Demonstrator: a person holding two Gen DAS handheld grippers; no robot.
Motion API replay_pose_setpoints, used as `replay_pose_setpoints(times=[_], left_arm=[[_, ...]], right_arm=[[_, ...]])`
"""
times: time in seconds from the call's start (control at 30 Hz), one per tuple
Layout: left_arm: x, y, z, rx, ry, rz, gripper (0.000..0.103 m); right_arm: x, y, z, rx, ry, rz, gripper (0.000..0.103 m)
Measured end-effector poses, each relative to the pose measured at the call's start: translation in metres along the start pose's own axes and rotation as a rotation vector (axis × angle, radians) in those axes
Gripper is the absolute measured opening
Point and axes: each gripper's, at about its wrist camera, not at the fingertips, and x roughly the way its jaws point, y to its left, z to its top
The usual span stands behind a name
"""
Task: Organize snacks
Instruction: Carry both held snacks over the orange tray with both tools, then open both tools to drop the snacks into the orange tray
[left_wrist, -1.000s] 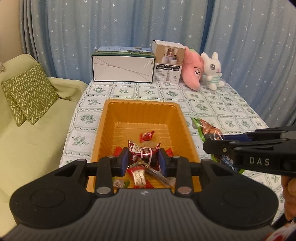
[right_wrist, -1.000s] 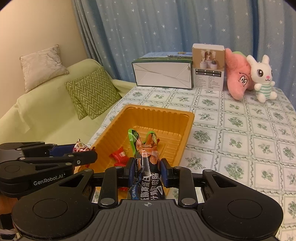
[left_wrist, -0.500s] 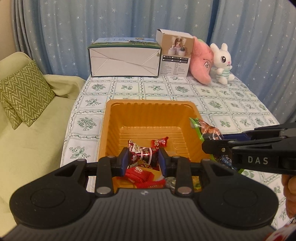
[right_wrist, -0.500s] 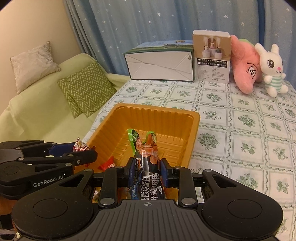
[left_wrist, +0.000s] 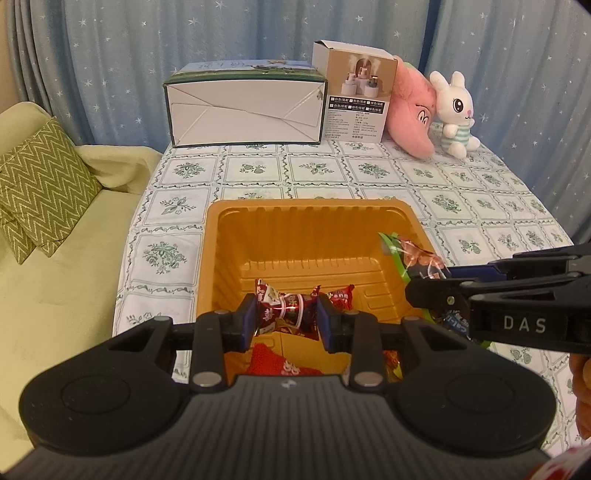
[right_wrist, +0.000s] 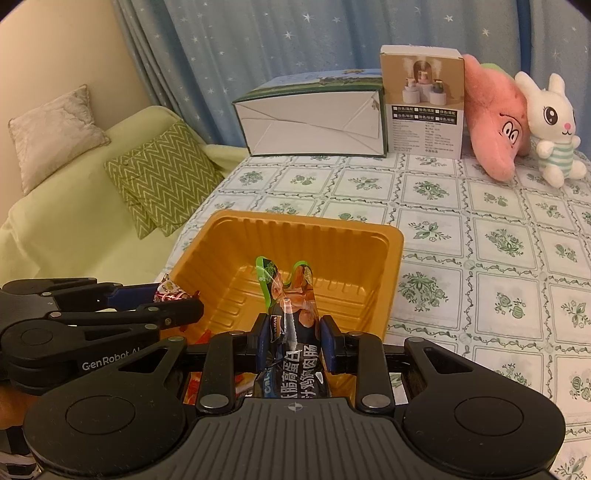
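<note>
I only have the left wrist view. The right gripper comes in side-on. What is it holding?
Observer: The right gripper is shut on a dark sausage pack with a green-edged clear top.
Operator: Is it over the tray?
Observer: Yes, the pack's top shows in front of the orange tray interior.
Operator: Anything else left of the green zigzag cushion?
Observer: A beige cushion leans on the sofa back by the wall.

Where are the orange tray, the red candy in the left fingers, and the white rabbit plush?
orange tray (left_wrist: 310, 206): left wrist view, bare far rim.
red candy (left_wrist: 286, 309): left wrist view, wrapper middle, between the fingers.
white rabbit plush (right_wrist: 550, 112): right wrist view, on its face.
</note>
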Motion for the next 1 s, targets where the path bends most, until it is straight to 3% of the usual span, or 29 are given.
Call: replay_pose_setpoints(times=[0.5,0.53,0.57,0.6,1.0], left_arm=[[0.029,0.001,0.013,0.012,0.021,-0.011,0.034],[0.030,0.002,0.013,0.008,0.023,-0.004,0.040],[0.031,0.003,0.013,0.001,0.023,0.004,0.054],[0.030,0.005,0.013,-0.007,0.016,0.006,0.059],[-0.003,0.015,-0.003,0.023,-0.034,0.048,0.063]], right_arm=[[0.006,-0.011,0.007,0.045,-0.015,-0.006,0.029],[0.006,-0.011,0.007,0.046,-0.016,-0.005,0.029],[0.006,-0.011,0.007,0.048,-0.017,-0.005,0.029],[0.006,-0.012,0.007,0.049,-0.017,-0.005,0.029],[0.008,-0.012,0.007,0.068,-0.011,0.005,0.029]])
